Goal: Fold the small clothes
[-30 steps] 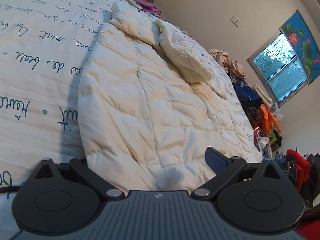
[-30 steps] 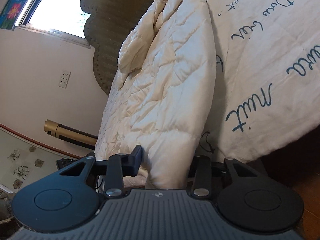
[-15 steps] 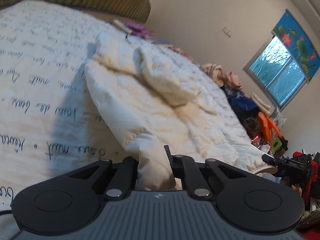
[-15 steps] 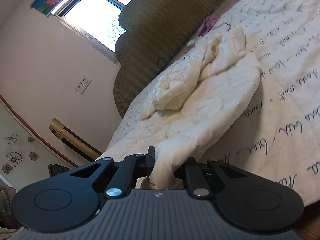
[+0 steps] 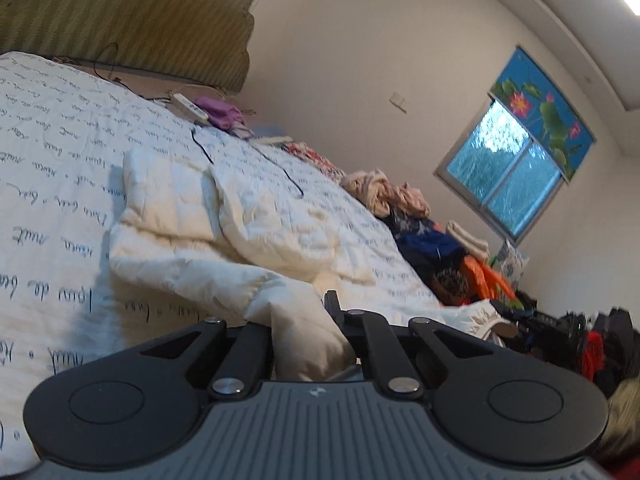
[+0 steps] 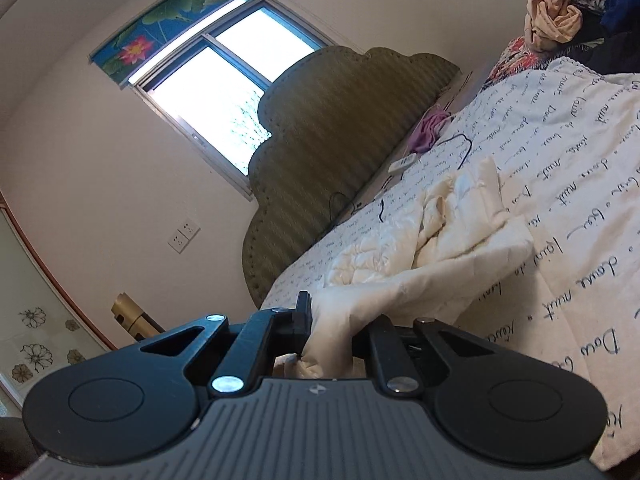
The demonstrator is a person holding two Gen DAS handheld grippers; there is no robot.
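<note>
Both grippers' fingers [image 5: 256, 344] w/ jacket [image 5: 224, 240] hem

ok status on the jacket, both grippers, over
Left gripper shut on jacket hem. Right gripper shut on other corner. Hem raised off the bed, rest lying flat. Black cable beyond the jacket, not touching.

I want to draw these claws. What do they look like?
Both look alike. The left claw and right claw are black, with two flat bars joined by shiny silver pins. Each has two big round black discs and a grey ribbed middle with a tiny white logo. No sleeves or cables show.
</note>
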